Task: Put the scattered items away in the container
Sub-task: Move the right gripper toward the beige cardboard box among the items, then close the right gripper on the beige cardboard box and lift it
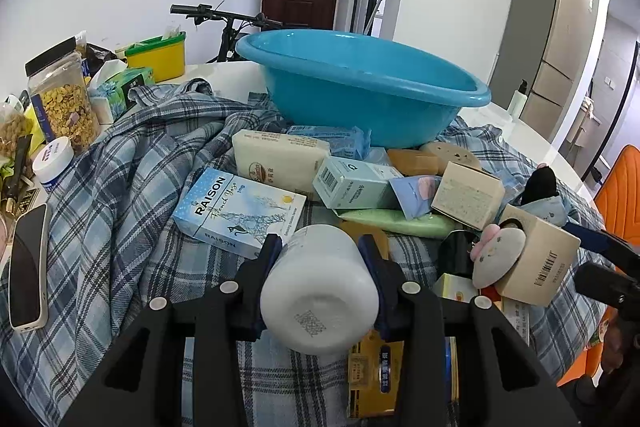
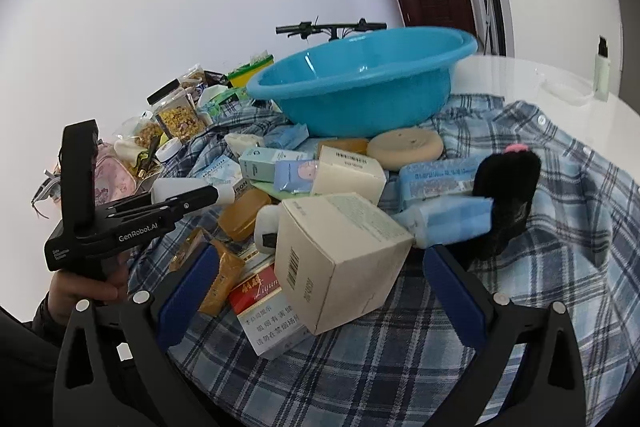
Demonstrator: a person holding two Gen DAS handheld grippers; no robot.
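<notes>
Spreading across the white table (image 2: 520, 75), a rumpled blue plaid shirt (image 1: 120, 187), bearing the whole clutter. Sitting at the far side of it, upright and showing nothing inside, the blue basin (image 1: 360, 83), the container for the tidying. Lying heaped just in front of the basin, the scattered items: a beige carton (image 2: 340, 259) tilting on one corner nearest the right wrist camera, a RAISON box (image 1: 240, 211) lying flat, a cream soap-like block (image 1: 280, 159), a pale green carton (image 1: 352, 183), a round tan sponge (image 2: 404, 143), a black plush toy (image 2: 508, 195) standing to the right. Clamping a white bottle (image 1: 320, 287) sideways between its blue pads, base toward the camera, the left gripper (image 1: 320, 259), hanging above the shirt, short of the basin. Standing wide with nothing between its pads, the right gripper (image 2: 320, 275), flanking the beige carton without touching it.
</notes>
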